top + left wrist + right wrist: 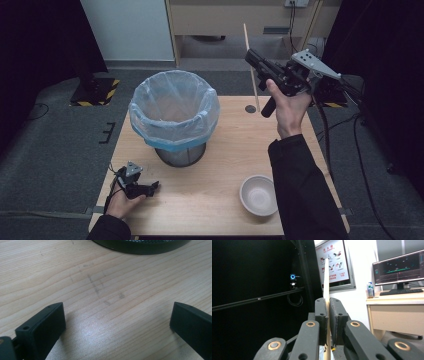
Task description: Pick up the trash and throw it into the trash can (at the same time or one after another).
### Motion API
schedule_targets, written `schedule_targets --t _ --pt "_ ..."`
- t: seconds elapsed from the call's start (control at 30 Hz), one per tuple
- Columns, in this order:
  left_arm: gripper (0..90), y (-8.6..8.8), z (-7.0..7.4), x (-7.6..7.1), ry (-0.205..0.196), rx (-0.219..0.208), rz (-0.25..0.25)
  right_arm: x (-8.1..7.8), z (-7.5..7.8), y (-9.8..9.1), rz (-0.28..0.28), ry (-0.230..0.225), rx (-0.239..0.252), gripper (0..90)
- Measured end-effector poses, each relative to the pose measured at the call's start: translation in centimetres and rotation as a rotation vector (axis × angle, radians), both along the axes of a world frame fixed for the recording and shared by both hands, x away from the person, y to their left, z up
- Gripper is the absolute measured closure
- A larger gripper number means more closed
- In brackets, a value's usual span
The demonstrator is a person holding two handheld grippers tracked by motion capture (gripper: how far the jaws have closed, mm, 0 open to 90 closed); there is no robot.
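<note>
**Wooden stick clamped in right gripper, held above far right of table**

Wooden stick (251, 70) stands nearly upright in the high view, thin and pale, raised off the table (220, 165) over its far right corner. Right gripper (252, 56) has its jaws pressed together on the stick; in the right gripper view the stick (326, 280) runs up between the two black pads and rises well above them, with a short length also showing below. Right hand (289, 107) holds the gripper body from underneath, dark sleeve coming in from the bottom right. Grey three-cornered plate sits on top of the gripper.

Left gripper (152, 186) rests low at the near left corner of the table, held in the left hand (122, 200). Its jaws stand wide apart in the left gripper view, bare wood grain between them, nothing held. Mesh base of the bin (142, 246) shows at the top edge of that view.

Bin (175, 117) with pale blue liner stands at centre-left of the table, well apart from the stick. White bowl (258, 195) sits near the front right edge, upright; its contents cannot be made out. Small dark round mark on the table lies near the stick's lower end.
</note>
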State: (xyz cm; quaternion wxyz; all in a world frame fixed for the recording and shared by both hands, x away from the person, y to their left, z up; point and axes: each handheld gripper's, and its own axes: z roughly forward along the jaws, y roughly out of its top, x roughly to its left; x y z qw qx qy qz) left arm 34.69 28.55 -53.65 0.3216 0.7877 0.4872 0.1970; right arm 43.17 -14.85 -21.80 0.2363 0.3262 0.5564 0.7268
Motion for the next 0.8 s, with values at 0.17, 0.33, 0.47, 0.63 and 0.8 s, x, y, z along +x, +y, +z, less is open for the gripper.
schedule_targets --t 0.17,0.33,0.47,0.63,0.8 --pt "0.0 0.0 0.0 0.0 0.0 0.0 0.001 0.6 0.2 1.7 0.018 0.003 -0.015 85.7" --pt "0.0 0.0 0.0 0.0 0.0 0.0 0.001 1.2 0.2 3.3 0.038 0.004 -0.016 85.8" --pt "0.0 0.0 0.0 0.0 0.0 0.0 0.001 1.7 0.2 4.5 0.056 0.007 -0.017 85.8" --pt "0.0 0.0 0.0 0.0 0.001 0.0 0.0 2.1 0.2 5.8 0.069 0.008 -0.032 85.8" --pt "0.0 0.0 0.0 0.0 0.0 0.0 0.001 2.5 0.4 7.1 0.084 0.01 -0.04 85.8"
